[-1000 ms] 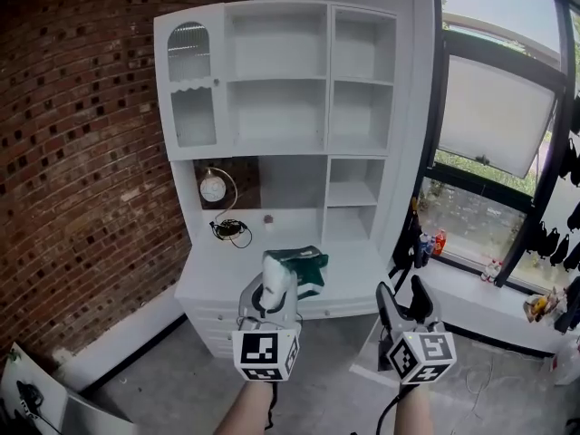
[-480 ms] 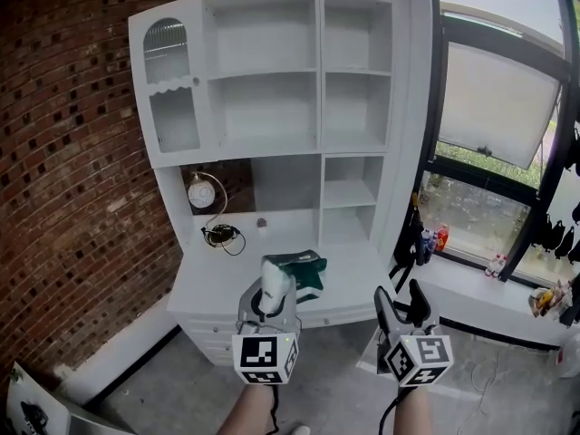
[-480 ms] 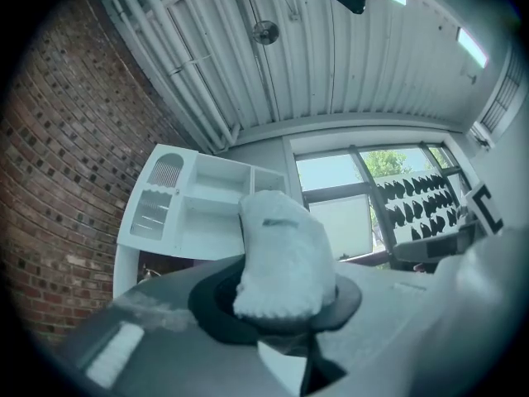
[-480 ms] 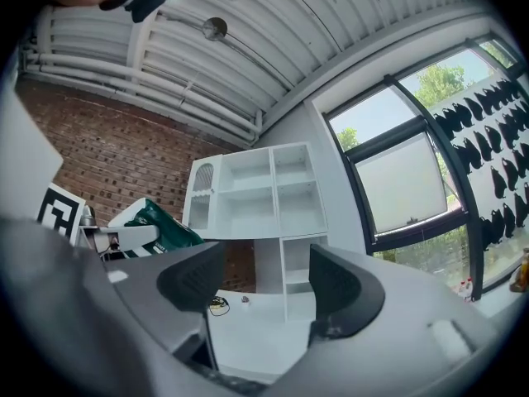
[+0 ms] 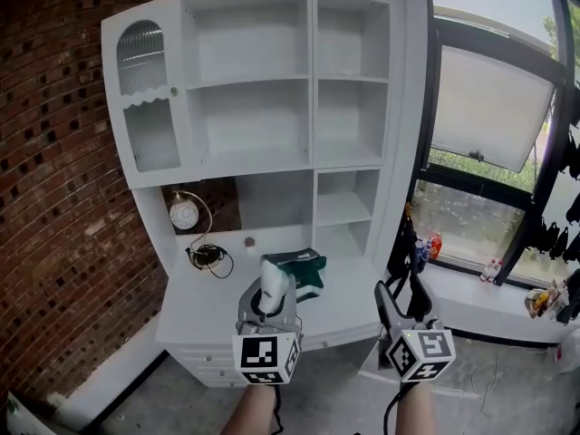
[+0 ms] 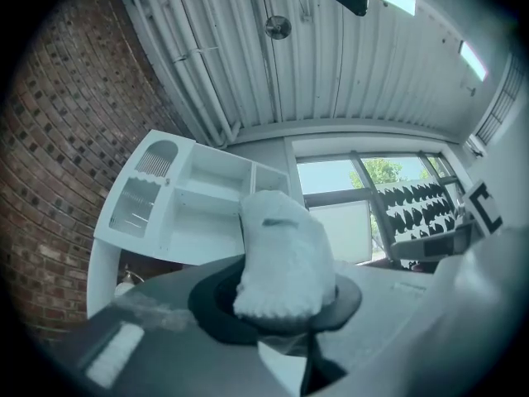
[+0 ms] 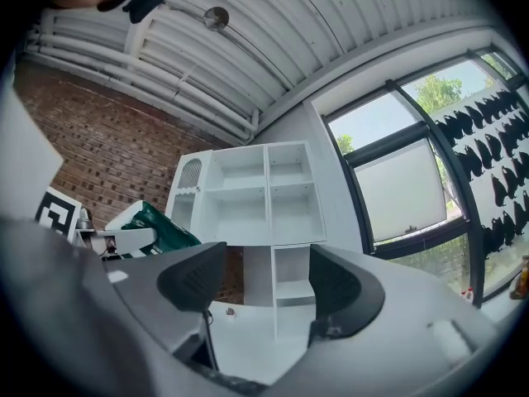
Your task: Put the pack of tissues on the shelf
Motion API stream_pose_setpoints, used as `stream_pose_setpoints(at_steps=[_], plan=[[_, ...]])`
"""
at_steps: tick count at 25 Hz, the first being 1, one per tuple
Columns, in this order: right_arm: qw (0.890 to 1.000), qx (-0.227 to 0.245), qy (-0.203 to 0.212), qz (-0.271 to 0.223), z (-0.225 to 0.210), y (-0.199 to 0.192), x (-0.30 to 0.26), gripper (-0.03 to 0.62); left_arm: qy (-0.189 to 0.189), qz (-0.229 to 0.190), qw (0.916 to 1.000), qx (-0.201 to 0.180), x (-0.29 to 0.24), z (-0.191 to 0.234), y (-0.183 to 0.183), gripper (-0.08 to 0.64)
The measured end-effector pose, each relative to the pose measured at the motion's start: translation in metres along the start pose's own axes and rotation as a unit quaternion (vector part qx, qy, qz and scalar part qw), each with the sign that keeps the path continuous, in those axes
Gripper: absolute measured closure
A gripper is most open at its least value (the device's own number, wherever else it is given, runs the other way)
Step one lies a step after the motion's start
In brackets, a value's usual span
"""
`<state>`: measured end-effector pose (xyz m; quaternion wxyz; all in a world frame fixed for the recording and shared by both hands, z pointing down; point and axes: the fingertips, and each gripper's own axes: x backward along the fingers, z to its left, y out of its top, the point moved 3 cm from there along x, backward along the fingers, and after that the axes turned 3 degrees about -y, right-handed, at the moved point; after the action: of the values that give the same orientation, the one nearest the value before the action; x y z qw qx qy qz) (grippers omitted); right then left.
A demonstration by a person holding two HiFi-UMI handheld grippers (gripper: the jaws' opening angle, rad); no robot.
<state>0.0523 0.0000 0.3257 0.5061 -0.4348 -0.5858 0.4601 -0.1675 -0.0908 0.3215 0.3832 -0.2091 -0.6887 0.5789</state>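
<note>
My left gripper point(image 5: 275, 290) is shut on a green and white pack of tissues point(image 5: 294, 275), held in the air in front of the white shelf unit point(image 5: 272, 107). In the left gripper view the pack's white end point(image 6: 283, 255) fills the space between the jaws. The right gripper point(image 5: 404, 299) stands open beside it with nothing between its fingers; in the right gripper view the jaws point(image 7: 264, 286) frame the shelf unit point(image 7: 252, 193) and the pack point(image 7: 153, 226) shows at the left.
The shelf's counter point(image 5: 208, 293) carries a round clock point(image 5: 183, 213), a coil of black cable point(image 5: 206, 256) and a small knob point(image 5: 250, 240). A brick wall point(image 5: 63, 198) rises at the left; a window point(image 5: 494, 143) and its sill with small bottles point(image 5: 433, 245) lie at the right.
The shelf unit looms larger and has shifted left in the head view: both grippers have moved closer to it. The pack stays gripped in the left gripper.
</note>
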Motion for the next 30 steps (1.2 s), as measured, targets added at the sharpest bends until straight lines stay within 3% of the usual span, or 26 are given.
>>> stream_pose_setpoints(at_steps=[9,14,30], plan=[[1.0,-0.002,-0.006,0.016,-0.015,-0.018,-0.038,0.287,-0.003,0.015,0.9999,0.005,-0.037,0.011,-0.022,0.454],[1.0,-0.009,0.006,0.022,-0.038,-0.027,-0.065,0.287,0.014,0.02,0.9997,0.0,-0.064,0.009,-0.033,0.454],[0.998,-0.001,0.061,0.034,-0.152,-0.036,-0.153,0.287,0.068,0.024,0.9972,-0.018,-0.171,-0.037,-0.058,0.454]])
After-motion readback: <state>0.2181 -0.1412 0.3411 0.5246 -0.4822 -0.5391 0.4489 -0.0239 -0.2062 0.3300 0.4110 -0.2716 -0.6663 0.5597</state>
